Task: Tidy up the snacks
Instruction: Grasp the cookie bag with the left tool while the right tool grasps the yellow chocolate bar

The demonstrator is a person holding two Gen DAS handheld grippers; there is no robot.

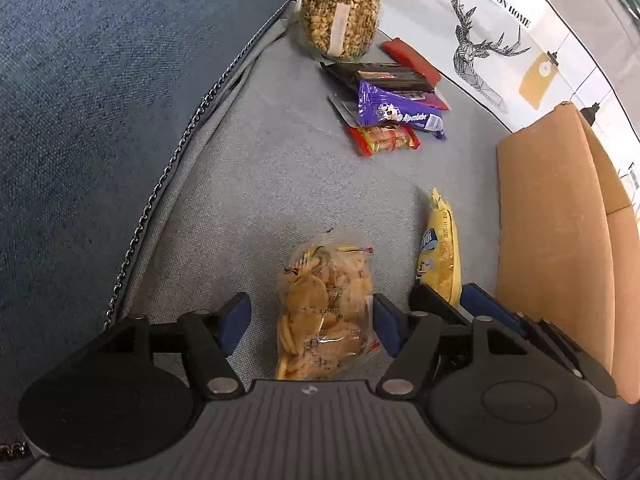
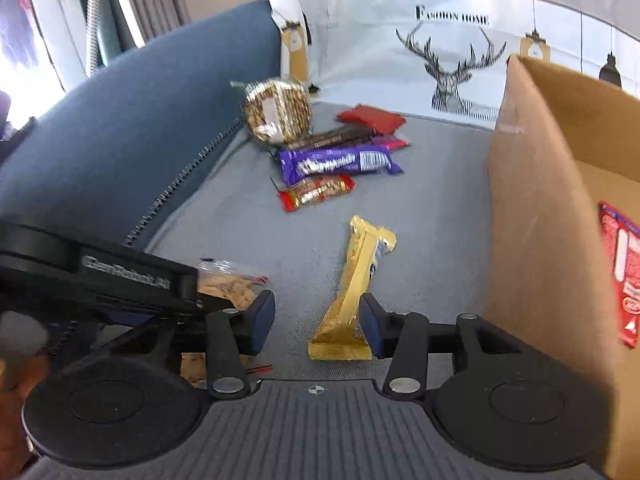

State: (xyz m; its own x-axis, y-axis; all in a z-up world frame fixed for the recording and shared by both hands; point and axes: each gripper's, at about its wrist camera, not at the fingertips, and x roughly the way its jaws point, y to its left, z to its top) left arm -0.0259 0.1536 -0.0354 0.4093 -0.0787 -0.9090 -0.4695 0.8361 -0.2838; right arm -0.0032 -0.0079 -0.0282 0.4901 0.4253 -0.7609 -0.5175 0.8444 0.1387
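A clear bag of round cookies (image 1: 324, 312) lies on the grey seat cushion (image 1: 260, 180) between the fingers of my left gripper (image 1: 310, 316). That gripper is open, with its left pad well clear of the bag. A yellow snack bar (image 2: 356, 292) lies between the fingers of my right gripper (image 2: 316, 320), which is open, and the bar sits close to the right pad. In the left wrist view the right gripper (image 1: 454, 300) straddles the yellow bar (image 1: 438, 252). The cookie bag (image 2: 228, 280) is partly hidden behind the left gripper's black body (image 2: 120, 276).
Farther back lie a purple bar (image 1: 396, 112), a red-gold bar (image 1: 384, 140), dark bars (image 1: 380, 76), a red pack (image 1: 412, 58) and a round bag of puffed snack (image 1: 340, 20). An open cardboard box (image 2: 540, 200) at the right holds a red packet (image 2: 622, 280). A blue armrest (image 1: 100, 120) bounds the left.
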